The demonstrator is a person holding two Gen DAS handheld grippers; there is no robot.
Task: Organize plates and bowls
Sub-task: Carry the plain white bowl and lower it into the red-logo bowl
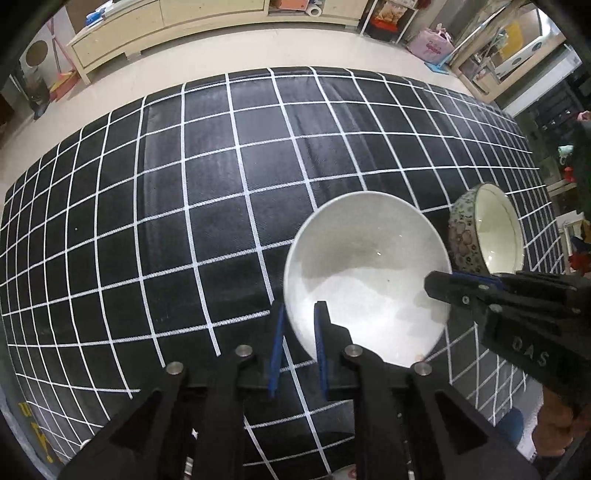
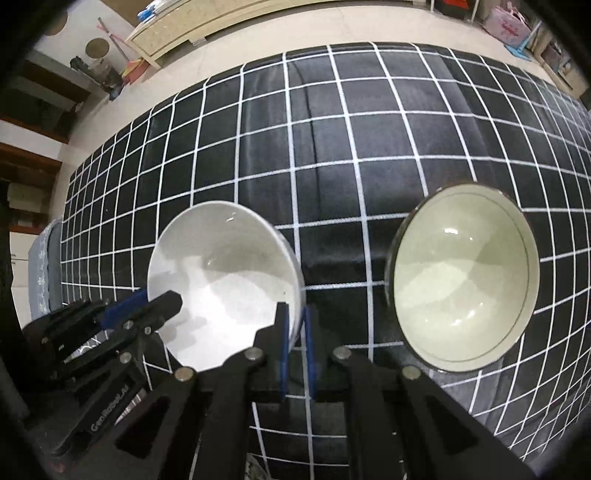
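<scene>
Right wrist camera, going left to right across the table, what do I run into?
Left gripper reaching in over the rim → white bowl → right gripper clamped on that bowl's right rim → cream bowl with a dark rim, standing apart on the black checked tablecloth.

A black cloth (image 1: 221, 184) crossed by a white grid covers the wide work surface, its creases running front to back. Beyond it lies a pale, cream-coloured floor (image 1: 207, 64). A long, low cabinet (image 1: 155, 26) of light wood stands along the far side, with blue items (image 2: 155, 11) on its top. To the left, a red-and-yellow object (image 1: 64, 83) sits on the floor near round brown discs (image 2: 96, 47) on a white panel. At the far right, a pink bag (image 1: 432, 46) rests beside cluttered shelving (image 1: 517, 48). Even indoor light leaves soft sheen on the cloth.
</scene>
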